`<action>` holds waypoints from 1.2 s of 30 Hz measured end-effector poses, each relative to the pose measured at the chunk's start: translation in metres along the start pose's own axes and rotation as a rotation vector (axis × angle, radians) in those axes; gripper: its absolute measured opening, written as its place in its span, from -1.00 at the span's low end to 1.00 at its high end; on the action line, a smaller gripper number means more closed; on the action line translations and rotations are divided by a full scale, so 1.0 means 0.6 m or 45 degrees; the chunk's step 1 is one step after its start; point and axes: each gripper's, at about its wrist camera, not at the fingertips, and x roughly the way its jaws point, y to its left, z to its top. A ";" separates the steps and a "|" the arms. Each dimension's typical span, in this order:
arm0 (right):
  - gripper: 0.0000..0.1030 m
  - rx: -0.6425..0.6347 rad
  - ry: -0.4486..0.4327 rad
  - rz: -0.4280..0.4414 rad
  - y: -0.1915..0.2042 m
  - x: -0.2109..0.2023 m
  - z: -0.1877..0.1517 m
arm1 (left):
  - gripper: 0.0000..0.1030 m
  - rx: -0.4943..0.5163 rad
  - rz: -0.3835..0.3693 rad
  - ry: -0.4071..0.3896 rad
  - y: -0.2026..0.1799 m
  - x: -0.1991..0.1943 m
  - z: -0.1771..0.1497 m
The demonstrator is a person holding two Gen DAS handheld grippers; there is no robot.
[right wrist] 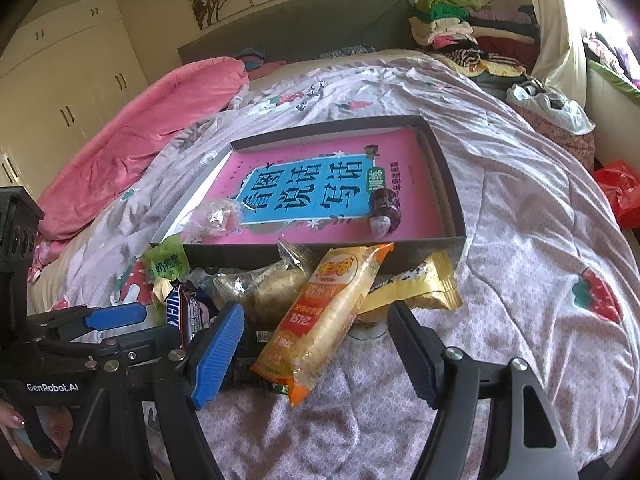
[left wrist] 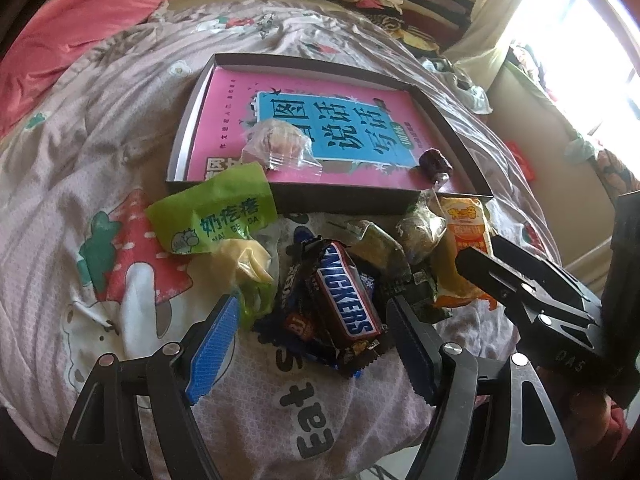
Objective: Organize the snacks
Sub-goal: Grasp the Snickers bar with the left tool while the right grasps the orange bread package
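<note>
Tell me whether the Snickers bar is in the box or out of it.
Out. The Snickers bar lies on the bedspread in the snack pile, on the near side of the box wall.

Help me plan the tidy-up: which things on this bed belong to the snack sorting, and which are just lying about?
Part of the job:
Snickers bar
orange biscuit pack
green milk-candy bag
yellow wrapped snack
shallow box, already holding two wrapped sweets

Just lying about:
pink quilt
folded clothes pile
white plastic bag
</note>
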 end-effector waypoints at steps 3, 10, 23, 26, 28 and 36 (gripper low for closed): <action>0.40 0.014 0.018 0.019 -0.003 0.007 -0.002 | 0.49 -0.011 -0.004 0.000 0.000 0.002 -0.001; 0.04 0.021 0.048 0.040 -0.005 0.020 -0.007 | 0.32 0.004 -0.012 0.007 -0.012 0.008 -0.003; -0.28 0.026 0.053 0.029 -0.012 0.025 -0.008 | -0.13 0.019 0.029 0.015 -0.018 0.017 0.000; -0.32 0.020 0.067 0.033 -0.011 0.031 -0.008 | -0.20 0.005 0.018 0.019 -0.010 0.016 0.001; -0.34 0.026 0.069 0.044 -0.012 0.034 -0.009 | -0.22 -0.004 0.007 0.022 -0.005 0.015 0.000; -0.42 0.054 0.032 0.062 -0.022 0.025 -0.006 | -0.36 -0.056 -0.042 0.028 0.010 0.009 0.000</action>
